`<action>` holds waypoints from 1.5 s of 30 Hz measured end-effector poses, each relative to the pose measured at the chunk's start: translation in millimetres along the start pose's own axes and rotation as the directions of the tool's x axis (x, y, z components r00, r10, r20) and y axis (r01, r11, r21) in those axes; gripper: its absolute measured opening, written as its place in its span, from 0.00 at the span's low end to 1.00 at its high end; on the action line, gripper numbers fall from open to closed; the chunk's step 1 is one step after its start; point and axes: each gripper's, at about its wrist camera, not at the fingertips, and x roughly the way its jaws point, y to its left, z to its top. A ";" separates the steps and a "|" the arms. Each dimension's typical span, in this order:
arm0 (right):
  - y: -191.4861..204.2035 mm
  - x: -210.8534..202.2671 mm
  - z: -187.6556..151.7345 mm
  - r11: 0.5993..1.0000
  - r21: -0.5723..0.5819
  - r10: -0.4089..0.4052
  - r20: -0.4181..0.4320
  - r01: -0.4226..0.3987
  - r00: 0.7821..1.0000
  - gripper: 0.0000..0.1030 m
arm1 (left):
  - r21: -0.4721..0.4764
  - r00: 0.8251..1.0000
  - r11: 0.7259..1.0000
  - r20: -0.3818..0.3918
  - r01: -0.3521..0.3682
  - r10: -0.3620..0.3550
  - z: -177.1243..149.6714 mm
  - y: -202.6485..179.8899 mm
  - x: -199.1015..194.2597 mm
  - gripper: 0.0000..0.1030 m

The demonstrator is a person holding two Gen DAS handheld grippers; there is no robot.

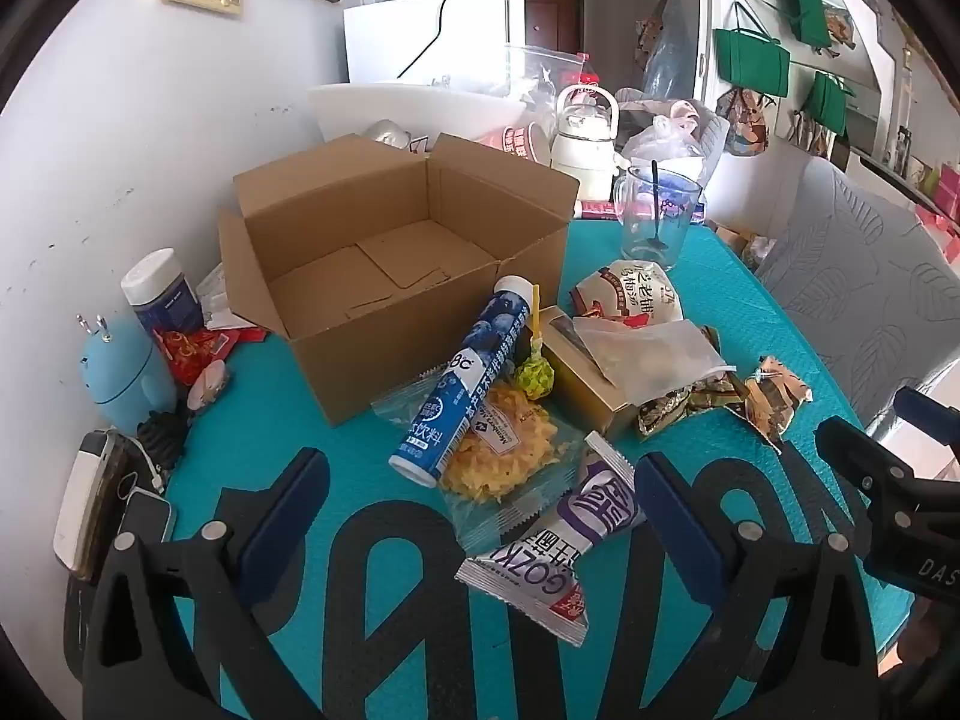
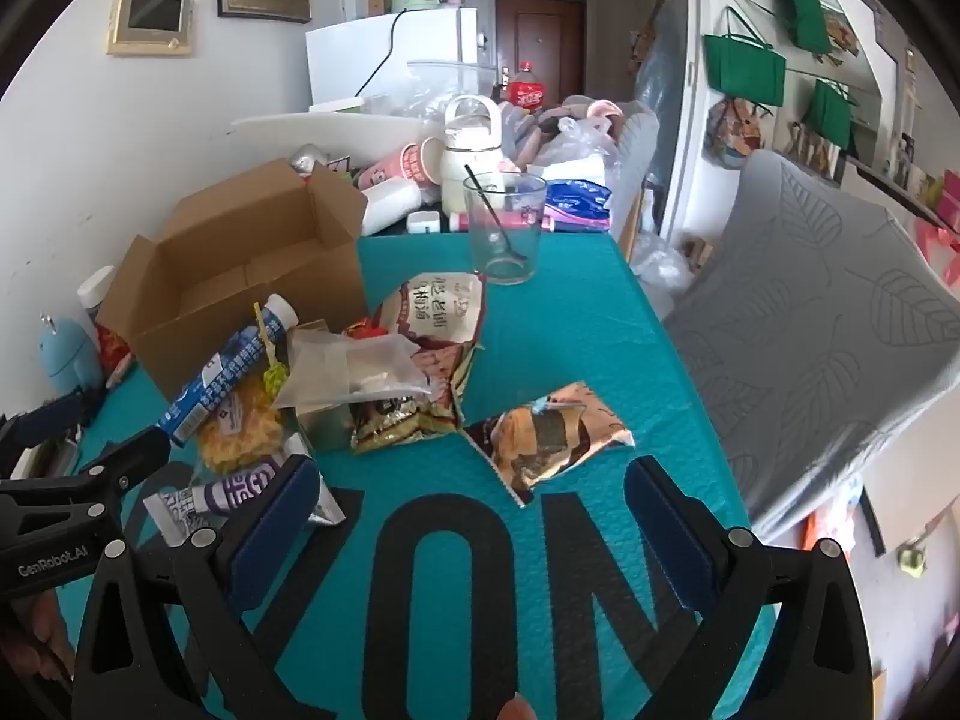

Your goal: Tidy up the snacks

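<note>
- Snacks lie heaped on the teal counter [image 1: 690, 276] just beside an open, empty cardboard box [image 1: 384, 276]; nothing is packed yet.
- The left tongs [image 1: 480, 531] hover spread wide and empty over a purple-and-white snack packet [image 1: 564, 540]; the right tongs [image 2: 471, 531] hang equally wide and empty near a torn orange wrapper [image 2: 552, 438].
- The packets look light, crinkly and slippery; a pinch on a sealed end seam likely holds best.
- The blue tablet tube [image 1: 462, 378], leaning on the box wall, appears stiff and prone to roll, so a grip across its middle suits it.
- The clear-wrapped crisp cake [image 1: 498, 450] probably crumbles under a hard squeeze.
</note>
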 end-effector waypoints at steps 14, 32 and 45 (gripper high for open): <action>0.0 1.7 -1.4 1.000 -0.005 -0.005 -0.005 0.005 1.000 1.00 | 0.013 1.000 1.000 0.004 0.009 -0.009 -1.5 -4.8 -2.3 1.00; -0.9 2.1 -3.8 1.000 -0.006 -0.010 -0.007 0.009 1.000 1.00 | 0.021 1.000 1.000 0.004 0.019 -0.019 -1.9 -4.7 -3.0 1.00; -2.3 0.8 -4.2 1.000 -0.007 -0.012 -0.012 0.012 1.000 1.00 | 0.026 1.000 0.999 0.001 0.024 -0.024 -1.1 -5.6 -4.3 1.00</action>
